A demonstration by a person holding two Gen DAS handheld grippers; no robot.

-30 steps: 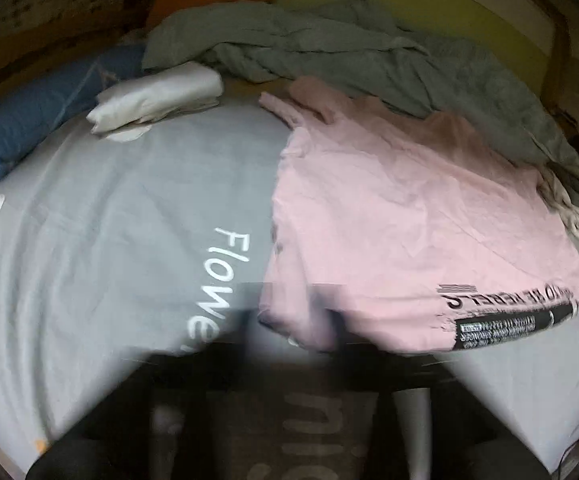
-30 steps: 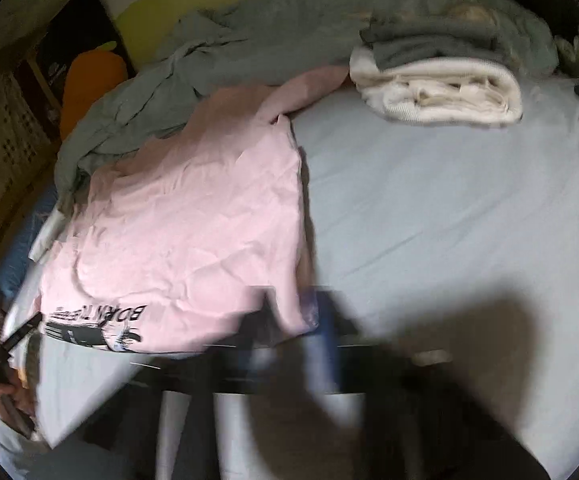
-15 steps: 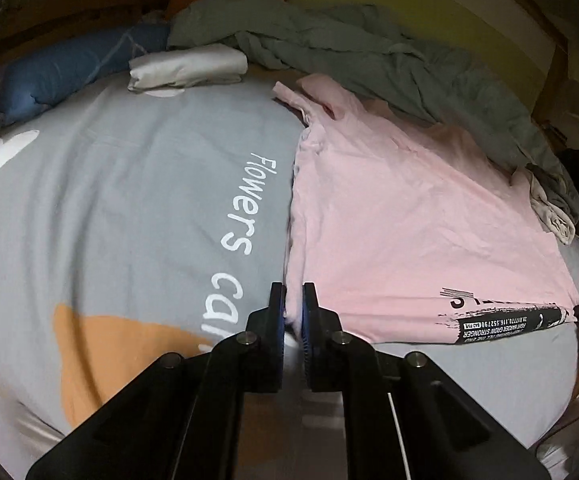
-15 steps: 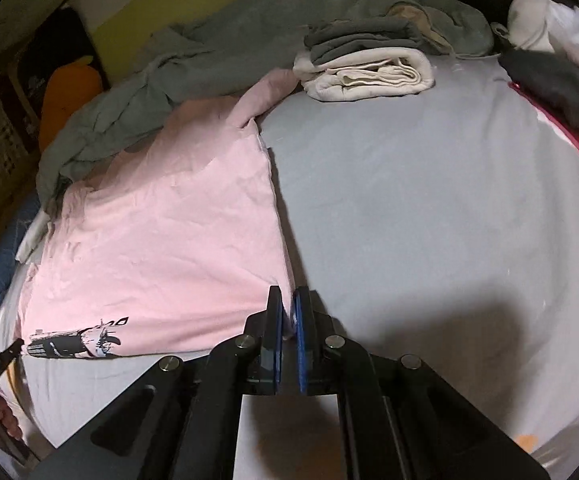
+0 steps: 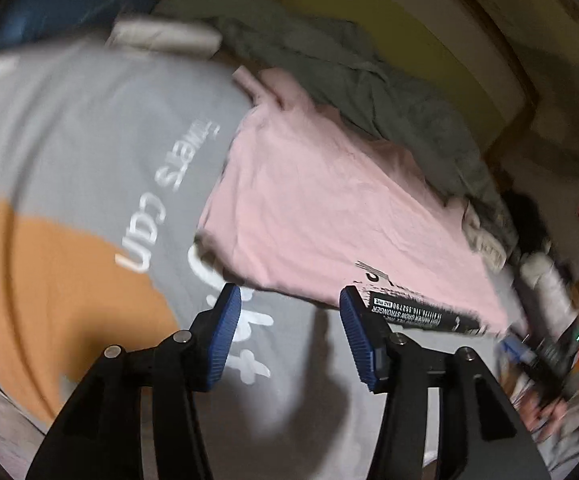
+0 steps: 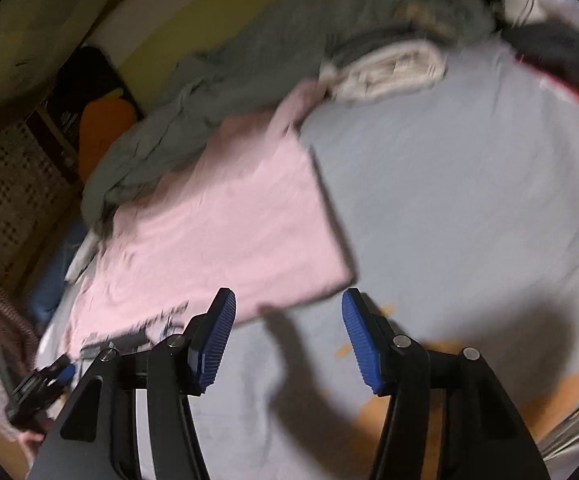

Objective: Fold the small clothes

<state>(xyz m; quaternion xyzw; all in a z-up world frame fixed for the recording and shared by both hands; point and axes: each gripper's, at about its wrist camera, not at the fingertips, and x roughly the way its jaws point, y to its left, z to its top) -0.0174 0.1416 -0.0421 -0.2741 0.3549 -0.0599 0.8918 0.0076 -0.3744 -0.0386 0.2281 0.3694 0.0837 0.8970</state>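
two grippers, left [image 5: 289, 330] and right [image 6: 287, 334], fingers just opened and empty, stand off the near hem of the pink t-shirt [image 5: 329, 204] lying flat mid-frame on the bed [image 6: 469, 200]; re-grip at matching corners so the next fold lands square.

The left claw [image 5: 289, 300] and right claw [image 6: 287, 302] were seen low in frame, jaws just parted, nothing between them.
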